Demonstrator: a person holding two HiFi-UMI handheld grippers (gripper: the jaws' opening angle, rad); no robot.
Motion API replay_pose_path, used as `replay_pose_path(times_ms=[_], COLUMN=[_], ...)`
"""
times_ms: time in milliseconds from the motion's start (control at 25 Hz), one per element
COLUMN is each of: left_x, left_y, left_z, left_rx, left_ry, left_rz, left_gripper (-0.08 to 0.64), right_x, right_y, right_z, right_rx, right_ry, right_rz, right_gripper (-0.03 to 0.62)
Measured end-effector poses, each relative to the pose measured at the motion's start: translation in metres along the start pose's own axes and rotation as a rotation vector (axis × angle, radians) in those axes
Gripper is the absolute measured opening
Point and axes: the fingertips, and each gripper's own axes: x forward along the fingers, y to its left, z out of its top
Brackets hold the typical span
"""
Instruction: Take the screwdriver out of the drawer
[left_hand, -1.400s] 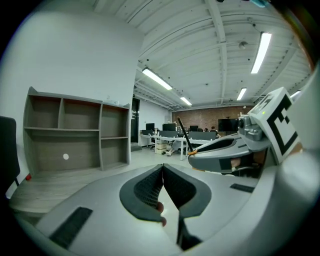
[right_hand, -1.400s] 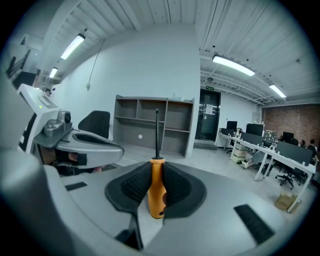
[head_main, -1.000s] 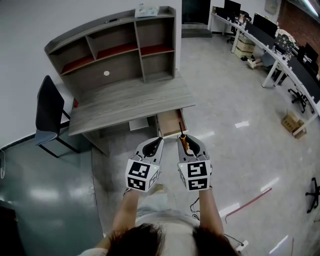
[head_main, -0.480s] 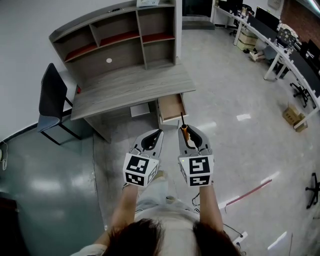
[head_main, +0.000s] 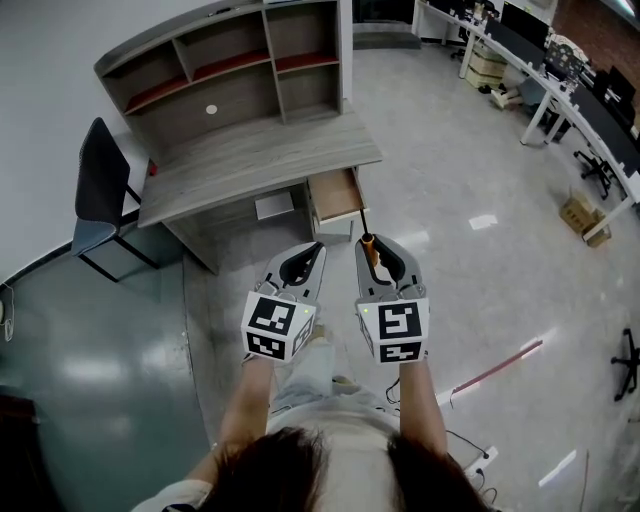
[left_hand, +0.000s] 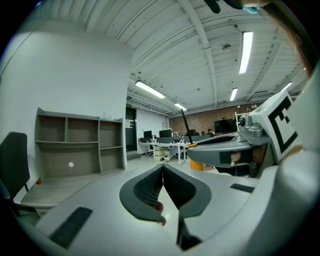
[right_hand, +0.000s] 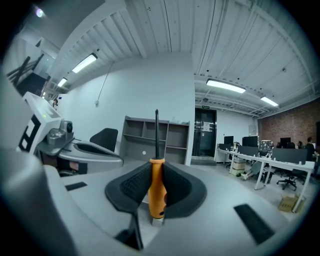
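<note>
The desk (head_main: 260, 165) and its open drawer (head_main: 337, 196) had drawn farther from the grippers over the last second (the person seemingly backing off). The left gripper (left_hand: 162, 170) was pressed together on nothing. The right gripper (right_hand: 157, 167) kept pinching the orange handle of the screwdriver (right_hand: 156, 192), well clear of the drawer, so the removal looked complete.

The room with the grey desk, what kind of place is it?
Most likely an office or lab workroom: a desk with shelves, a black chair beside it, and long white tables with monitors across the shiny floor.
</note>
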Motion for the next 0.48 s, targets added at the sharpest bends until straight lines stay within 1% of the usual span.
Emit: replay_pose_path(times_ms=[480], left_x=[-0.004], left_y=[-0.022], left_z=[0.003], left_rx=[0.004], left_ry=[-0.009], left_rz=[-0.036], left_gripper=[0.017], right_x=[-0.024], right_y=[-0.002], right_z=[-0.001], right_rx=[-0.016], right_ry=[0.000], right_rz=[-0.023], right_gripper=[0.083])
